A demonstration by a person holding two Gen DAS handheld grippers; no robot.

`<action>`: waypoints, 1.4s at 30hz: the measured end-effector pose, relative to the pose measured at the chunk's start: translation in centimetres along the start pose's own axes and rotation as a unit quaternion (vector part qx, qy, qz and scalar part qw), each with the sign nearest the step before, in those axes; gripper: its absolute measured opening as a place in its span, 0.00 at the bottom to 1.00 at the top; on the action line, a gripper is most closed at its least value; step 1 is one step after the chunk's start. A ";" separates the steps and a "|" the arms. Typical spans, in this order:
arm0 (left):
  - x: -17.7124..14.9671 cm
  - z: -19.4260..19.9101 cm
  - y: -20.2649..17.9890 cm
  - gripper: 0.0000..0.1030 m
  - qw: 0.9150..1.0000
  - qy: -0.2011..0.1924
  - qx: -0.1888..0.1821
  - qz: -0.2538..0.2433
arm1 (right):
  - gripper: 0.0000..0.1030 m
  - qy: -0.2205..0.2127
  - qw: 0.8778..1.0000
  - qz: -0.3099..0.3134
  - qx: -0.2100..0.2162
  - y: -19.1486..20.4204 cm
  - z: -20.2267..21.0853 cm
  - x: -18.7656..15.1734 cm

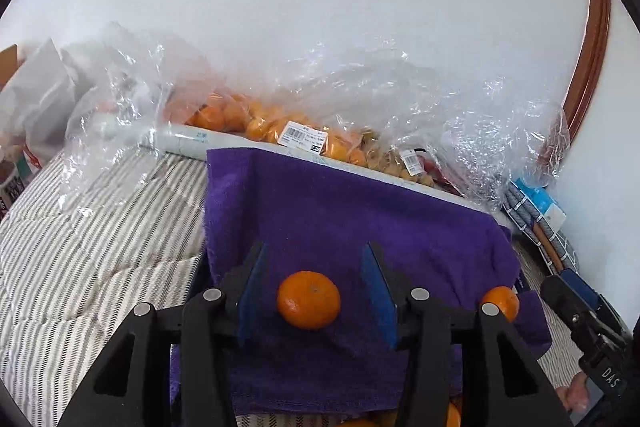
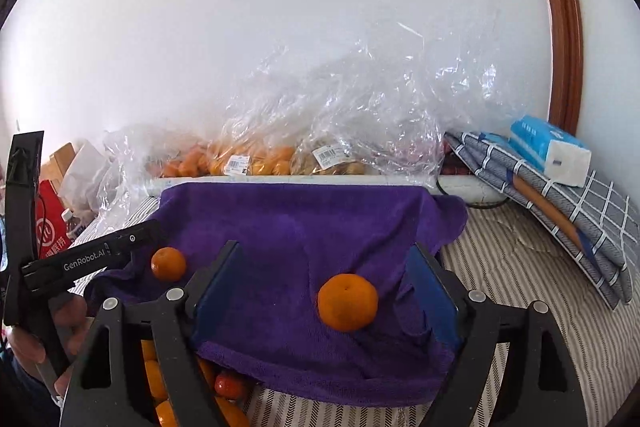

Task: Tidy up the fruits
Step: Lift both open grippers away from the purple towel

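Observation:
Two tangerines lie on a purple towel (image 1: 340,211) draped over a raised surface. In the left wrist view one tangerine (image 1: 308,299) sits between the open blue pads of my left gripper (image 1: 312,267), untouched; the other tangerine (image 1: 500,302) lies to the right. In the right wrist view my right gripper (image 2: 326,267) is open, with a tangerine (image 2: 347,302) between its fingers, nearer the right pad and not gripped. The other tangerine (image 2: 168,263) lies left, by the left gripper body (image 2: 92,259). More fruit (image 2: 188,395) shows under the towel's front edge.
Clear plastic bags of oranges (image 1: 256,123) and brownish fruit (image 2: 332,163) lie along the white wall behind the towel. A striped bedspread (image 1: 100,247) surrounds it. A folded checked cloth (image 2: 568,199) with a blue tissue pack (image 2: 548,151) lies at right. A red bag (image 2: 50,231) is at left.

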State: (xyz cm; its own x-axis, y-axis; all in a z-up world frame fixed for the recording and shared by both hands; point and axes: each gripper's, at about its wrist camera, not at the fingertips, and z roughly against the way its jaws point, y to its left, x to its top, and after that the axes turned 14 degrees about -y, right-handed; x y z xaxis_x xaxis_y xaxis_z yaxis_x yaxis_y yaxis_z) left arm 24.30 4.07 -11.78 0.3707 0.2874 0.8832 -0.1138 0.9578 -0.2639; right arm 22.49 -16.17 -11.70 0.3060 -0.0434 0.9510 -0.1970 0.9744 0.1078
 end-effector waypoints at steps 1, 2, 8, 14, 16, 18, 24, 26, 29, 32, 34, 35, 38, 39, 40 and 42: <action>0.1 0.2 0.1 0.44 1.000 0.000 -0.005 0.004 | 0.81 -0.001 1.000 -0.001 0.000 0.0 0.1 0.1; 0.2 0.4 0.3 0.43 1.000 -0.001 -0.011 0.010 | 0.81 -0.005 1.000 -0.005 -0.003 -0.1 0.2 0.2; 0.3 1.6 0.9 0.43 1.000 0.005 -0.009 0.009 | 0.72 0.021 0.999 -0.036 0.017 -0.9 -0.2 0.5; -1.0 5.9 2.3 0.43 1.000 -0.020 0.001 0.009 | 0.72 -0.008 1.000 -0.014 -0.007 -0.6 0.8 0.1; -1.9 7.6 2.8 0.43 0.999 -0.028 0.012 -0.008 | 0.72 0.003 1.000 -0.015 -0.004 -0.4 1.1 0.0; -2.6 9.1 3.2 0.43 0.999 -0.036 0.017 -0.024 | 0.72 0.011 1.000 -0.018 -0.007 -0.1 1.9 0.0; -3.5 10.8 4.7 0.52 0.999 -0.006 0.012 -0.038 | 0.72 0.040 0.998 -0.042 0.004 1.2 5.7 -0.6; -4.0 10.7 5.0 0.53 0.999 0.016 0.016 -0.039 | 0.73 0.058 0.997 -0.041 -0.006 1.7 6.7 -1.1; -4.4 10.9 5.6 0.53 0.999 0.032 0.018 -0.032 | 0.73 0.077 0.996 -0.041 -0.012 2.5 8.0 -2.5; -4.7 10.9 6.1 0.53 0.998 0.045 0.024 -0.025 | 0.73 0.091 0.995 -0.038 -0.010 3.3 8.9 -4.1; -5.0 10.8 6.4 0.53 0.998 0.054 0.026 -0.020 | 0.70 0.098 0.994 -0.039 -0.008 3.6 9.0 -5.0; -5.0 10.7 6.6 0.53 0.998 0.056 0.027 -0.018 | 0.66 0.104 0.994 -0.038 -0.005 3.9 8.7 -5.6; -5.1 10.5 6.6 0.53 0.998 0.062 0.029 -0.017 | 0.59 0.121 0.992 -0.032 0.005 4.5 7.7 -6.3; -5.1 10.5 6.6 0.53 0.998 0.061 0.028 -0.017 | 0.58 0.125 0.992 -0.031 0.011 4.7 7.3 -6.5; -5.1 10.6 6.5 0.53 0.998 0.060 0.027 -0.018 | 0.58 0.129 0.991 -0.029 0.016 5.0 7.1 -6.6; -5.1 10.6 6.4 0.53 0.998 0.060 0.024 -0.021 | 0.57 0.138 0.990 -0.026 0.020 5.3 6.4 -6.9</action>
State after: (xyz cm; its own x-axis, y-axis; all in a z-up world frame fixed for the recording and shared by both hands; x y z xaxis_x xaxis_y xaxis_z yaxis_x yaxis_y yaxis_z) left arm 11.91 8.68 -13.88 0.4837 0.2472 0.8396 -0.1387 0.9688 -0.2054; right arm 13.33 -12.07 -15.86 0.5586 -0.0259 0.8290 -0.2099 0.9625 0.1716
